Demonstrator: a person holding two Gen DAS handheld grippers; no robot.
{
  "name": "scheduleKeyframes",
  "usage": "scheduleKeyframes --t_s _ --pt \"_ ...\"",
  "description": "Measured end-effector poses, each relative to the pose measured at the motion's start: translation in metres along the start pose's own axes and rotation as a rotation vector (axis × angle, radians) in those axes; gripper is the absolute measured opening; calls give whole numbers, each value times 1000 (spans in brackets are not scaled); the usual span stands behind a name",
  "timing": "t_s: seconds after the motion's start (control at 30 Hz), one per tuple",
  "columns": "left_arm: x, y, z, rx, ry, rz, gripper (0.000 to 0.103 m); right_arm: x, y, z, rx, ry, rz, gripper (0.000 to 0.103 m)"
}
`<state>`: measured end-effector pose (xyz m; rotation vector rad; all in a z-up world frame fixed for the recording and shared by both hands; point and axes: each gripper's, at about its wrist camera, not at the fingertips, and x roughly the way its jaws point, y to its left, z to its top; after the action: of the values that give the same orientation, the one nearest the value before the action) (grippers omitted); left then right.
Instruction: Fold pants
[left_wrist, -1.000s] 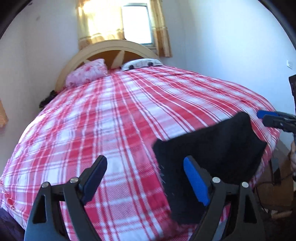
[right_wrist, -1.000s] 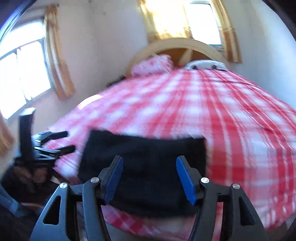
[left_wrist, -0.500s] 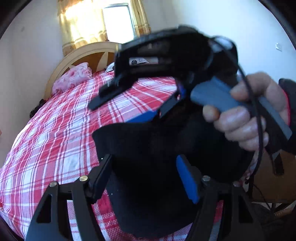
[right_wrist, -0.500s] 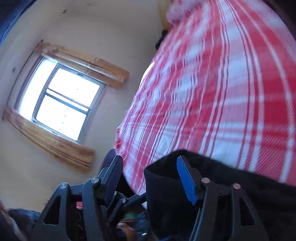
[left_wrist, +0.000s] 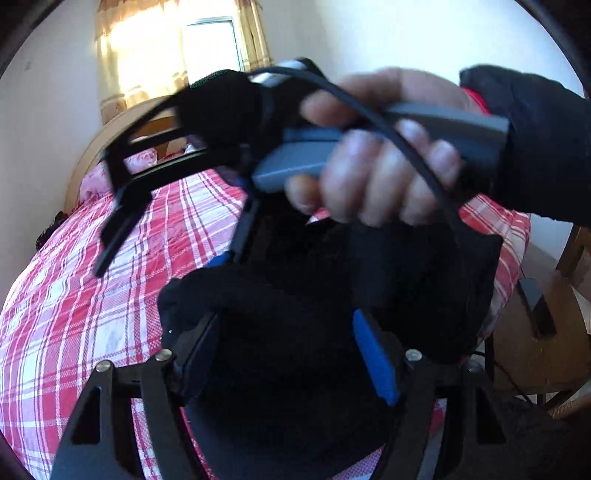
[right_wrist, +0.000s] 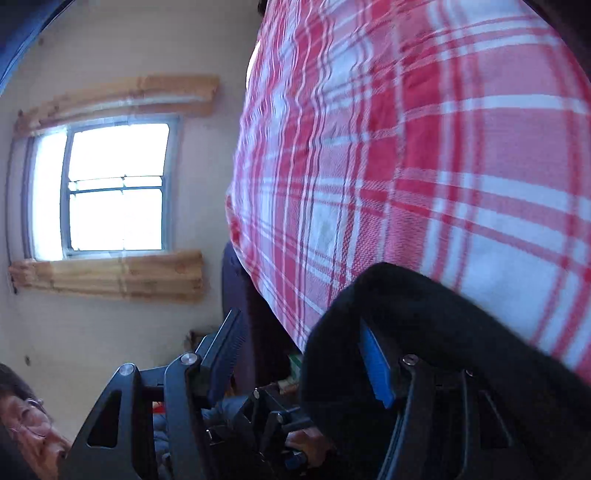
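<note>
Left gripper (left_wrist: 288, 354): jaws spread wide, black pants (left_wrist: 295, 387) bulging up between the fingers and filling the space just ahead of them. Whether either pad presses the cloth cannot be told.

Right gripper (right_wrist: 306, 360): jaws likewise wide apart. Its blue-padded finger (right_wrist: 375, 369) sits against a thick rolled edge of the pants (right_wrist: 443, 332); the other finger stands clear in open air. No firm grip is evident.

In the left wrist view, the right gripper's body crosses directly ahead and above the left one, held in the person's right hand (left_wrist: 380, 166) with a black cable looping over the knuckles.

The pants lie bunched on the red-and-white plaid bedspread (left_wrist: 92, 295), at its near edge, beneath both tools.

A bright window (right_wrist: 114, 188) stands beyond the right gripper's free finger.
</note>
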<state>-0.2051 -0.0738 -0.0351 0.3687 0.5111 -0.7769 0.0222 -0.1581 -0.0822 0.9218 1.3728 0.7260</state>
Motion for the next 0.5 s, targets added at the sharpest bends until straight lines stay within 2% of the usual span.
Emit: scheduleKeyframes --t_s 0.1,0.17,0.23,0.33,0.4,0.47,0.5 --pt "-3 5 0 -39 -1 -18 77 -1 11 17 5 -9 10 65" --pt "3 7 0 -57 2 7 81 -19 22 36 -7 -57 46 64" --pt "12 7 0 -64 14 40 84 -20 25 48 -12 -63 24 64" --pt "22 9 5 -89 25 44 88 -12 18 50 -53 -82 -32 64" --pt "26 9 7 -92 31 45 89 -15 18 45 -113 -114 -123 63" --pt "24 12 7 -98 31 28 89 -47 11 42 -143 -201 -168 63" --pt "22 13 7 -100 27 17 89 -68 11 38 -141 -256 -130 63"
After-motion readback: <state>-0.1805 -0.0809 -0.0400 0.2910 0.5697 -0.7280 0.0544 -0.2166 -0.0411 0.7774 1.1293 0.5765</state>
